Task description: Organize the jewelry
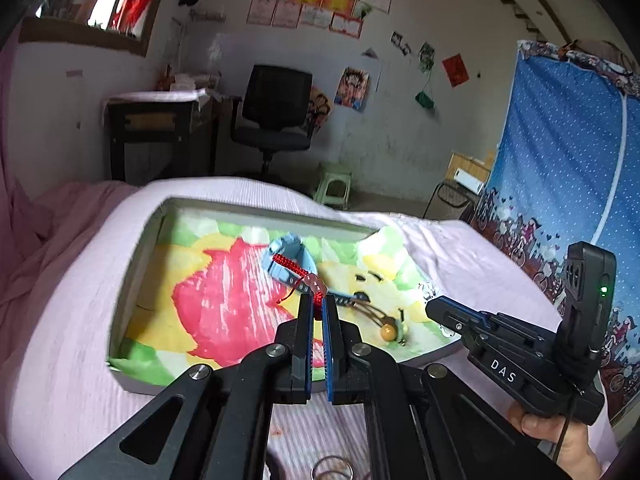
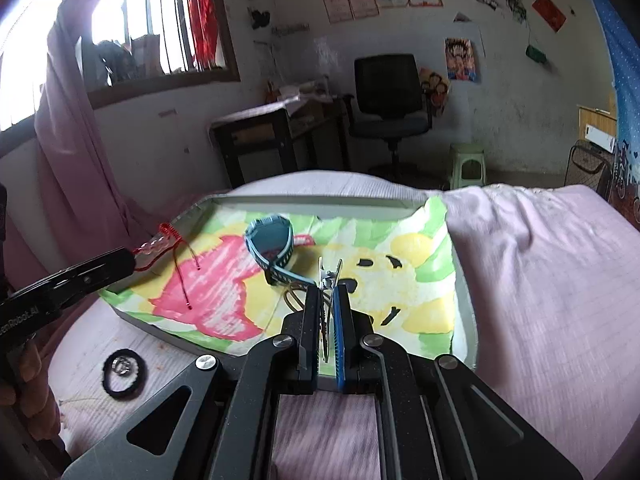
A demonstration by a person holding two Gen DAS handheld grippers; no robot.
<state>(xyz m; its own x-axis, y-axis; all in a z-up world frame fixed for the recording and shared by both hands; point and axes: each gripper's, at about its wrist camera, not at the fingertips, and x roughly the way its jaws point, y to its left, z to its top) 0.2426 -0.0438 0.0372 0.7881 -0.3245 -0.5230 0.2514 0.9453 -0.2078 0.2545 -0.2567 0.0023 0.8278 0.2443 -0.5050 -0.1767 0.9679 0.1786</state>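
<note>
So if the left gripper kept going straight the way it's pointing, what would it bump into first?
Most likely the blue watch lying in the tray. The left gripper, shut on a red bracelet, aims that way, though depth is hard to judge.

Red bracelet (image 1: 298, 270): we are holding it up over the tray (image 1: 138, 256).
Silver clip (image 2: 330, 280): we are pinching it.
Blue watch (image 2: 272, 246): it is lying curled in the tray.

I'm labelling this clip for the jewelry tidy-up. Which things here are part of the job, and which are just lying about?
Part of the job:
- red cord bracelet, in left hand-held gripper
- metal hair clip, in right hand-held gripper
- lined tray
- blue watch
- black hair tie

Lying about:
- office chair
- green stool
</note>
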